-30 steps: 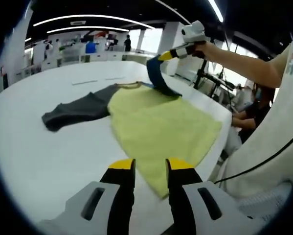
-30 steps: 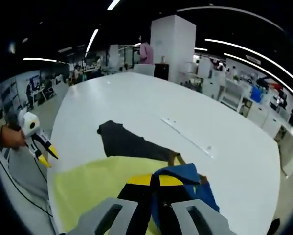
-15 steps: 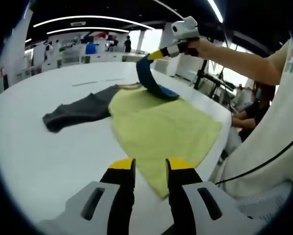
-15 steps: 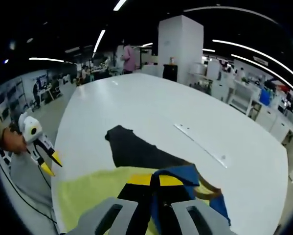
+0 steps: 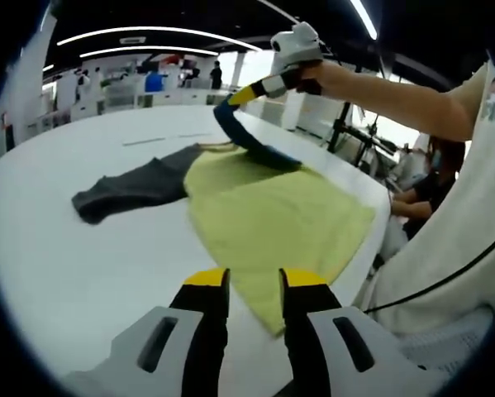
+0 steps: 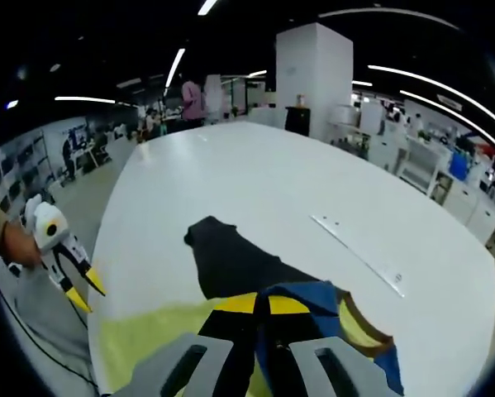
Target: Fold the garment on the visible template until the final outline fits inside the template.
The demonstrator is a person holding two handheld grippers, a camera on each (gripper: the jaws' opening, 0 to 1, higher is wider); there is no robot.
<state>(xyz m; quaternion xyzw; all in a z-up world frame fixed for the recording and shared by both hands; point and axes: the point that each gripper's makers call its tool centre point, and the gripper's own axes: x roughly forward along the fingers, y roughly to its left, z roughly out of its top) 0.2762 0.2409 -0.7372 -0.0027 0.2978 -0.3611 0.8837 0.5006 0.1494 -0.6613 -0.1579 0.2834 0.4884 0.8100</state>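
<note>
Garment (image 5: 272, 211): blue sleeve (image 5: 239, 132) lifted by right gripper (image 6: 262, 304).

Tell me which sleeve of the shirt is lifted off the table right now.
The blue sleeve, pinched in the right hand-held gripper and raised over the yellow body. The dark grey sleeve lies flat on the white table.

Right tool (image 5: 240, 95): raised at the end of an outstretched arm, jaws pinched together on blue cloth. Left tool (image 5: 254, 279): held low, jaws parted, gripping nothing.
</note>
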